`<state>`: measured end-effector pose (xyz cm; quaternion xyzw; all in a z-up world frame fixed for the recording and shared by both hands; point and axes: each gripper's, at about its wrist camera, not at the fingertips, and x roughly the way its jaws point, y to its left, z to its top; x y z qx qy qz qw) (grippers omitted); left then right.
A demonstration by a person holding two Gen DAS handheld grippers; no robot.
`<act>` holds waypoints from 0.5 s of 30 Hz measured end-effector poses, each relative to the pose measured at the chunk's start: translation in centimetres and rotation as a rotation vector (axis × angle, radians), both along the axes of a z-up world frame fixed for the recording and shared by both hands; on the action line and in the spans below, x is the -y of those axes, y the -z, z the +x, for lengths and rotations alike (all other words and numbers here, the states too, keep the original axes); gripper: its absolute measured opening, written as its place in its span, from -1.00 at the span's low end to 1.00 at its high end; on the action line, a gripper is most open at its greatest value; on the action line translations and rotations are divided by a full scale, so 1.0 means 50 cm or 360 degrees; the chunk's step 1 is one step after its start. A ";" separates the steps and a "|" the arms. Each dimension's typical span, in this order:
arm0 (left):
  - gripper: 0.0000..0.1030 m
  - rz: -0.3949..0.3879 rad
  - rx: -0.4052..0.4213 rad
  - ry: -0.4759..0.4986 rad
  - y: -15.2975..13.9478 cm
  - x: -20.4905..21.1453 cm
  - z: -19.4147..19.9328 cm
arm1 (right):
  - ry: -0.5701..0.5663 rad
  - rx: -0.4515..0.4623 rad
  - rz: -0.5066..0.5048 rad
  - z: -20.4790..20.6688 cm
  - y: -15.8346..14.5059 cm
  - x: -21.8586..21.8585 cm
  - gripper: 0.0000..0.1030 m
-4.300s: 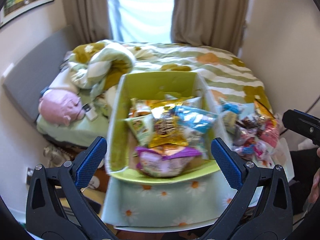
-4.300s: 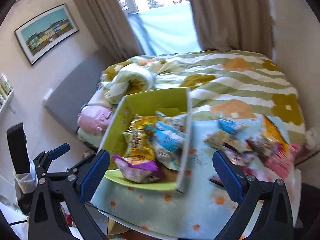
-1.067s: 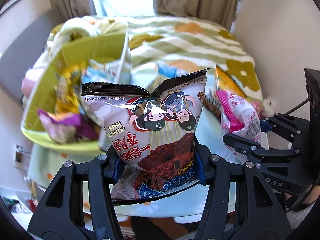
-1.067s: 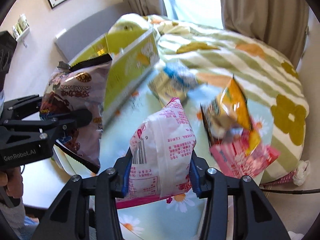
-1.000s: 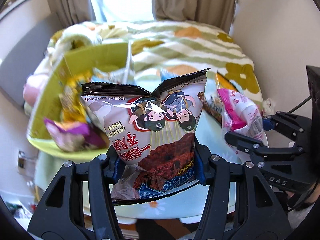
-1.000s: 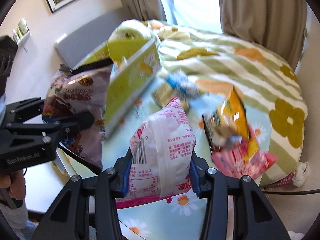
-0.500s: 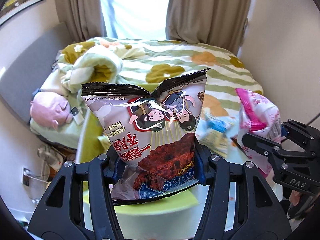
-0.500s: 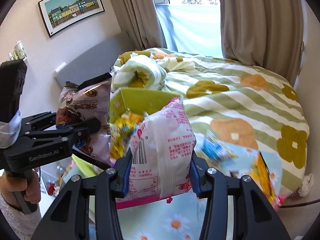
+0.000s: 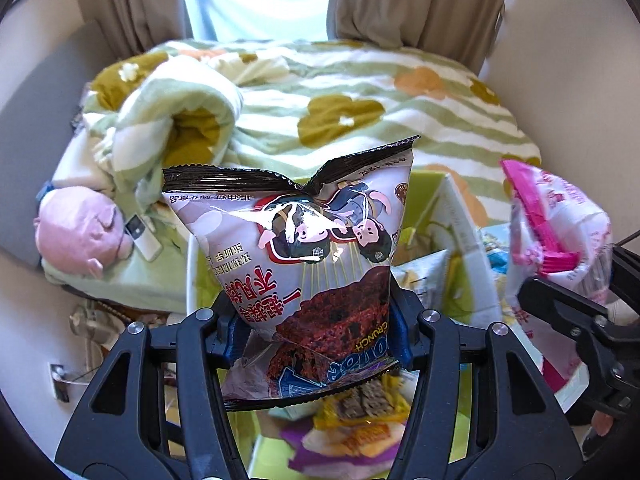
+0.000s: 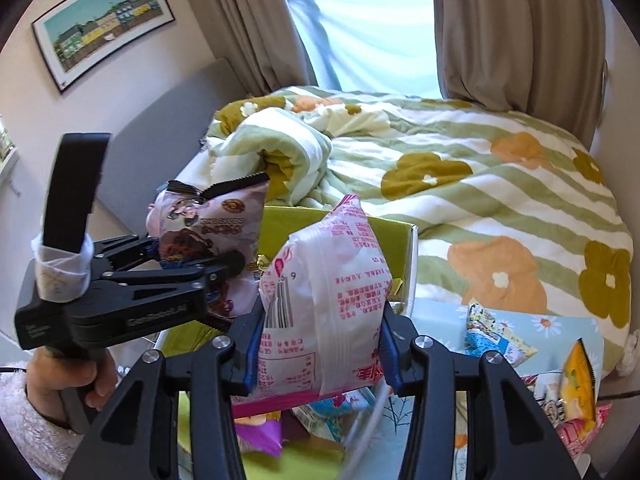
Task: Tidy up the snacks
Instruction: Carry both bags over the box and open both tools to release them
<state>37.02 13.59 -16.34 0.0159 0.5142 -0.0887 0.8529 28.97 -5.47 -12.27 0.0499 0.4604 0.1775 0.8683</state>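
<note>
My left gripper (image 9: 316, 332) is shut on a chocolate crunch bag (image 9: 308, 264) with cartoon faces, held upright over the green snack box (image 9: 430, 196). The bag also shows in the right wrist view (image 10: 212, 232). My right gripper (image 10: 320, 344) is shut on a pink and white snack bag (image 10: 328, 300), held above the green box (image 10: 394, 236), right of the left gripper (image 10: 216, 268). That pink bag shows at the right in the left wrist view (image 9: 560, 236). Several snack packs (image 9: 360, 420) lie in the box below.
Loose snacks, a blue pack (image 10: 496, 336) and a yellow pack (image 10: 578, 384), lie on the floral tablecloth (image 10: 556, 324) to the right. Behind is a bed with a striped flower blanket (image 10: 480, 184), a pink plush (image 9: 76, 236) and curtains (image 10: 516, 36).
Both grippers, open and empty 4.3 s ago, now hold bags. Over the last second they carried them left and up, from over the table to above the green box.
</note>
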 end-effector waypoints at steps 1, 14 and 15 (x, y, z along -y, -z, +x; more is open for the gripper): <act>0.06 0.0001 -0.0021 0.0006 0.012 -0.002 0.011 | 0.0008 -0.0010 -0.0002 0.003 0.004 -0.002 -0.16; 0.99 0.0002 0.0008 -0.0073 0.004 -0.039 -0.025 | 0.0038 -0.0096 -0.0007 0.035 0.026 -0.021 -0.16; 0.99 0.0000 0.0014 -0.0081 0.000 -0.043 -0.032 | 0.0036 -0.0102 0.0004 0.037 0.027 -0.021 -0.15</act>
